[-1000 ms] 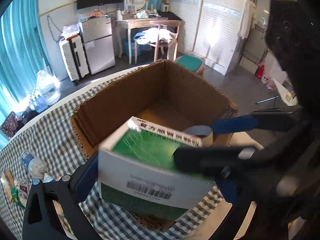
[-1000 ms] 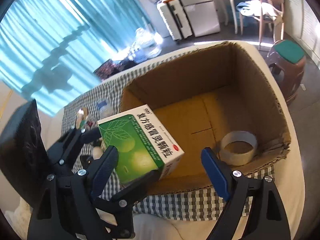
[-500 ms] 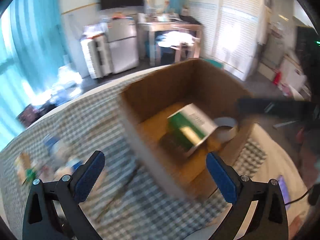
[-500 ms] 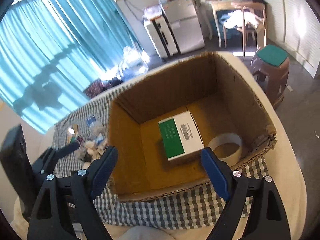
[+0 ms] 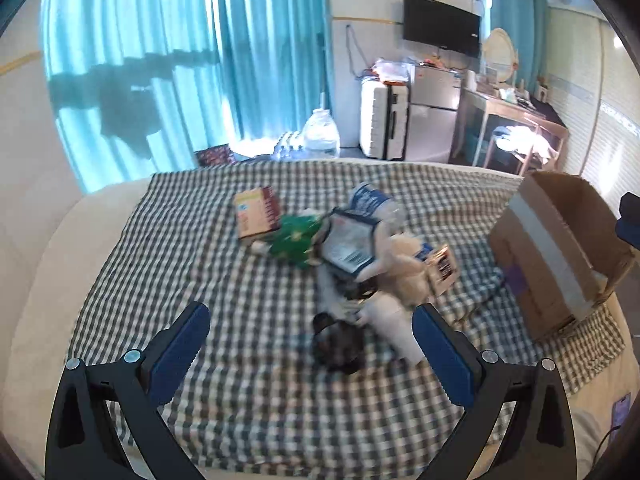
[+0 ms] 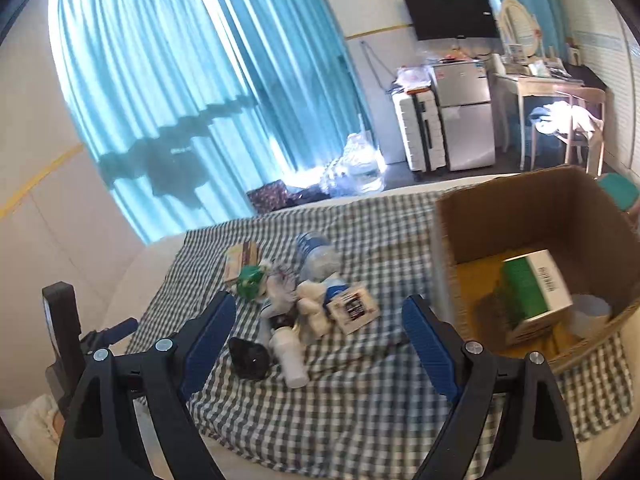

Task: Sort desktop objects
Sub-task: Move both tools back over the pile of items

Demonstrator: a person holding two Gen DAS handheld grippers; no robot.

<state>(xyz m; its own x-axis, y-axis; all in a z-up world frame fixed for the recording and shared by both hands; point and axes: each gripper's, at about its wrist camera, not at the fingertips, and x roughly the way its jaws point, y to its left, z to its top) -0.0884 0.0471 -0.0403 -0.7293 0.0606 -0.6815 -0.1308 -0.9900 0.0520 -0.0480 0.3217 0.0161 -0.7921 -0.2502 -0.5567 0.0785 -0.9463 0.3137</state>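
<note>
Left wrist view: both grippers (image 5: 310,330) (image 6: 318,322) tilt down over the checked cloth (image 5: 256,400), jaws wide, empty.

left hand-held gripper (image 5: 308,338) gapes empty above a clutter pile (image 5: 352,248).

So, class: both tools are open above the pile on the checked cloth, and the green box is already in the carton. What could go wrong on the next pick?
1. The pile is tight: the white bottle, black object and plush toy touch, so a tool may grab two or knock one aside.
2. The clear water bottle lies on its side and could roll off.
3. The carton sits near the table edge; a bump might shove it off.
</note>
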